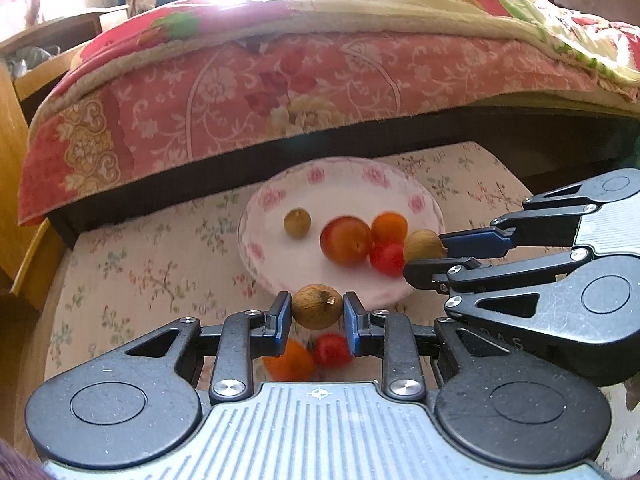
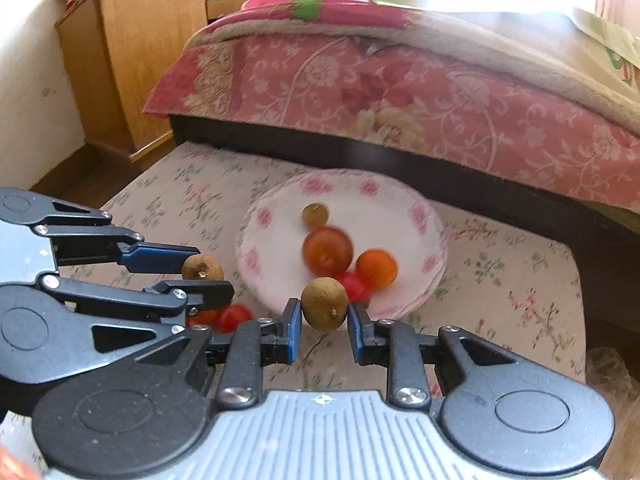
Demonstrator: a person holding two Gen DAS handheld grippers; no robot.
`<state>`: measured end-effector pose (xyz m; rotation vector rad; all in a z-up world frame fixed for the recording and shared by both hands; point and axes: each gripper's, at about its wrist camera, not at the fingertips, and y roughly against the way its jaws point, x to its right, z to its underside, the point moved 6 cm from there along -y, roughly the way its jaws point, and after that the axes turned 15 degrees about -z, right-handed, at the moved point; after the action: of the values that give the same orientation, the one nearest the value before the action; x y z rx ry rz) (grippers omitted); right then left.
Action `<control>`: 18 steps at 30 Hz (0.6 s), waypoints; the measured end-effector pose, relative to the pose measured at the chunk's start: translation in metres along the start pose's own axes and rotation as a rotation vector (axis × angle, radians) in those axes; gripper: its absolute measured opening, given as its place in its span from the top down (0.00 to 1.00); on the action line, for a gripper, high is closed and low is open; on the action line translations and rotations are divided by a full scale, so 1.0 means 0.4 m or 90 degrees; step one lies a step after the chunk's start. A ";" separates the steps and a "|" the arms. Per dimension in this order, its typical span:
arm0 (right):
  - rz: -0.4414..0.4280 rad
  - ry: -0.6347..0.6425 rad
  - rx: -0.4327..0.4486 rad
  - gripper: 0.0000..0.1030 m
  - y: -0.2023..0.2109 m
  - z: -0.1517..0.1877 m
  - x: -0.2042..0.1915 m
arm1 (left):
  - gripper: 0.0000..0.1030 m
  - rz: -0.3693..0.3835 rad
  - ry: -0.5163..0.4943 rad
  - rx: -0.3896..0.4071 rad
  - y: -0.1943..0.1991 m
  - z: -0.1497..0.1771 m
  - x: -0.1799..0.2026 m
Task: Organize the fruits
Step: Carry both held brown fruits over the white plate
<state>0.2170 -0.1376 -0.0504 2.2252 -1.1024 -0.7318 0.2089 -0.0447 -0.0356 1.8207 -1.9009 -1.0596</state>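
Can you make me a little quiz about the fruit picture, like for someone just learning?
1. True or false: each gripper holds a brown fruit.
2. How many fruits lie on the plate?
3. Which fruits wait on the cloth beneath the left gripper?

Key:
1. True: the left brown fruit and the right brown fruit in the right gripper.
2. Four.
3. An orange fruit and a red fruit.
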 end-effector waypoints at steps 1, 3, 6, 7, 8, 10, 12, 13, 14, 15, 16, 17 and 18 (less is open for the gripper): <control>0.002 -0.003 0.002 0.72 -0.003 -0.005 0.008 | 0.66 -0.001 -0.001 0.002 -0.005 -0.006 0.003; 0.004 -0.009 0.006 0.72 -0.007 -0.012 0.022 | 0.66 -0.003 -0.002 0.003 -0.015 -0.016 0.008; 0.004 -0.019 0.007 0.72 -0.016 -0.016 0.039 | 0.66 -0.004 -0.004 0.002 -0.028 -0.021 0.012; 0.004 -0.021 0.005 0.72 -0.021 -0.017 0.044 | 0.66 -0.005 -0.006 0.001 -0.034 -0.023 0.013; 0.004 -0.022 0.004 0.72 -0.026 -0.017 0.047 | 0.66 -0.006 -0.007 -0.001 -0.040 -0.023 0.014; 0.004 -0.023 0.001 0.72 -0.036 -0.017 0.053 | 0.67 -0.008 -0.007 -0.003 -0.048 -0.023 0.015; 0.005 -0.023 -0.001 0.72 -0.046 -0.018 0.058 | 0.67 -0.009 -0.008 -0.005 -0.055 -0.024 0.016; 0.005 -0.023 -0.002 0.72 -0.050 -0.019 0.060 | 0.67 -0.009 -0.007 -0.006 -0.060 -0.026 0.016; 0.006 -0.022 -0.002 0.72 -0.054 -0.019 0.063 | 0.67 -0.009 -0.006 -0.007 -0.065 -0.026 0.016; 0.007 -0.023 -0.003 0.72 -0.058 -0.019 0.065 | 0.67 -0.009 -0.006 -0.008 -0.070 -0.027 0.017; 0.007 -0.023 -0.004 0.72 -0.063 -0.020 0.069 | 0.67 -0.009 -0.006 -0.009 -0.076 -0.028 0.018; 0.008 -0.022 -0.004 0.72 -0.068 -0.020 0.072 | 0.67 -0.009 -0.006 -0.009 -0.081 -0.030 0.019; 0.010 -0.019 -0.003 0.72 -0.071 -0.021 0.073 | 0.67 -0.009 -0.006 -0.010 -0.088 -0.031 0.018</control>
<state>0.2528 -0.1453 -0.0704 2.2064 -1.1300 -0.7615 0.2417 -0.0526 -0.0530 1.8269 -1.8828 -1.0864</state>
